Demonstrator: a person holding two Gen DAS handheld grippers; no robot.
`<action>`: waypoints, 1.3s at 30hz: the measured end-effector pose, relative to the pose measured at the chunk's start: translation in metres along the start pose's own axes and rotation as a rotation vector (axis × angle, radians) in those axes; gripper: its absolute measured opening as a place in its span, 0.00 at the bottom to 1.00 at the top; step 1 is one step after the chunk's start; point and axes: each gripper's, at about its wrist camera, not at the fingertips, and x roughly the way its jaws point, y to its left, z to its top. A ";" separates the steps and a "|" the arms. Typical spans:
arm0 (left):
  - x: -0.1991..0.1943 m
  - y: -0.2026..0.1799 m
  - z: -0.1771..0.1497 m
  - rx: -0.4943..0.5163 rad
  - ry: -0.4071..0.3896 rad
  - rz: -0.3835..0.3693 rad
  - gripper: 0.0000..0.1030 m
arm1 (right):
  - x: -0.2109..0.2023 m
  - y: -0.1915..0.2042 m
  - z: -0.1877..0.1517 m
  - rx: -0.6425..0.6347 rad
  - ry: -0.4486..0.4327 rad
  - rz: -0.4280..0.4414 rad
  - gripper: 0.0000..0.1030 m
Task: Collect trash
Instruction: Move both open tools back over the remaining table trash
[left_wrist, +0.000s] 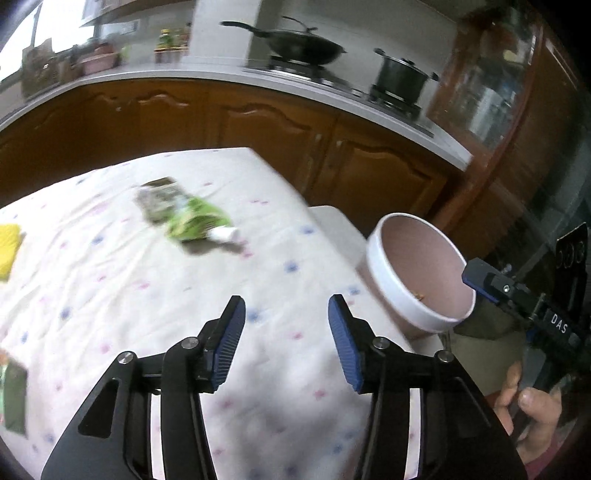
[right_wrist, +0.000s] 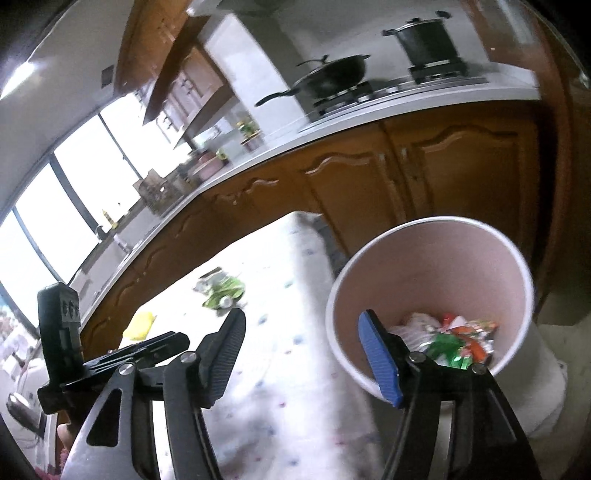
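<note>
A kitchen fills the background: brown wooden cabinets run under a pale counter, with large bright windows at the far left in the right wrist view. On the stove sit a black wok with a long handle and, beside it, a dark lidded pot.

In front stands a table covered with a white cloth dotted in blue and pink, wrinkled in places. Just off its right edge stands a round bin with a white rim and a pinkish inside wall. At its bottom lies a heap of crumpled wrappers in red, green, orange and white.

On the cloth, toward the far side, lies a green snack wrapper, flattened and creased, with a darker printed end and a small white piece at its near end; it is blurred. A yellow object rests near the left edge of the table, well apart from the wrapper, and a dark green packet shows at the lower left edge.

The left gripper hangs over the cloth with its blue-padded jaws spread and nothing between them. The right gripper is likewise released and empty, one finger over the cloth and the other over the bin's rim.
</note>
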 end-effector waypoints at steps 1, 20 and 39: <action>-0.005 0.007 -0.003 -0.010 -0.005 0.011 0.52 | 0.004 0.007 -0.002 -0.010 0.007 0.010 0.70; -0.077 0.132 -0.058 -0.174 -0.046 0.184 0.62 | 0.054 0.103 -0.027 -0.168 0.107 0.120 0.79; -0.112 0.226 -0.081 -0.234 -0.037 0.349 0.70 | 0.123 0.162 -0.020 -0.320 0.191 0.161 0.79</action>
